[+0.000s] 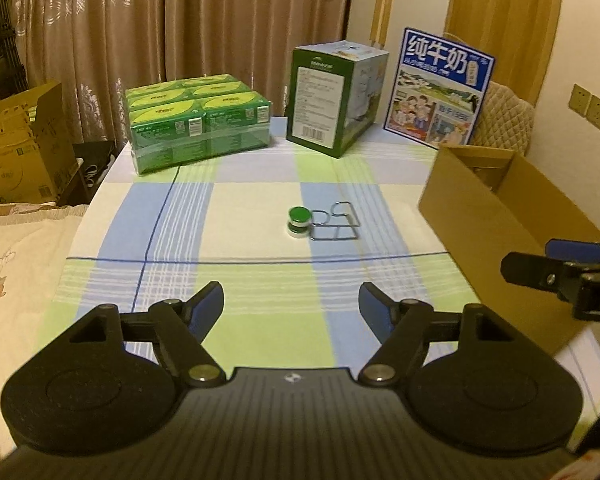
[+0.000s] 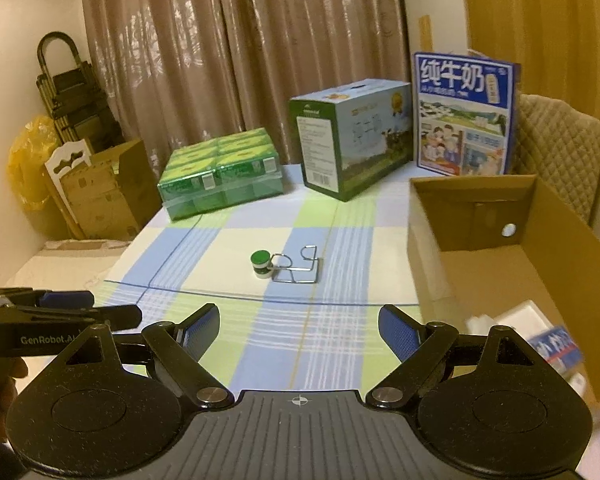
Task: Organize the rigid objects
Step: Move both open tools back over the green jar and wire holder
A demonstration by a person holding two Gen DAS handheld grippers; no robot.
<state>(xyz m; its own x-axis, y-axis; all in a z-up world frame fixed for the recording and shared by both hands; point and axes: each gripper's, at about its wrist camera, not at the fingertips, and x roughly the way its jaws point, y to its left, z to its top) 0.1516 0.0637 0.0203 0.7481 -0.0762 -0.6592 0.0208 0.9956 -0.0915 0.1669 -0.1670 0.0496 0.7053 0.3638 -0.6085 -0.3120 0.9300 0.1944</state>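
Note:
A small green-capped jar (image 1: 299, 222) stands on the checked tablecloth, touching a bent wire stand (image 1: 335, 224) on its right. Both show in the right wrist view too, the jar (image 2: 263, 263) and the wire stand (image 2: 298, 268). My left gripper (image 1: 291, 308) is open and empty, low over the cloth well short of the jar. My right gripper (image 2: 299, 330) is open and empty, also short of the jar, beside an open cardboard box (image 2: 500, 240). The box holds a white block (image 2: 508, 320) and a blue-and-white pack (image 2: 556, 348).
A shrink-wrapped pack of green cartons (image 1: 198, 122) and a green milk case (image 1: 332, 96) stand at the table's far side, with a blue milk box (image 1: 440, 88) at the back right. The cardboard box (image 1: 500, 216) lines the right edge. Curtains hang behind. More boxes (image 1: 20, 148) sit off the left.

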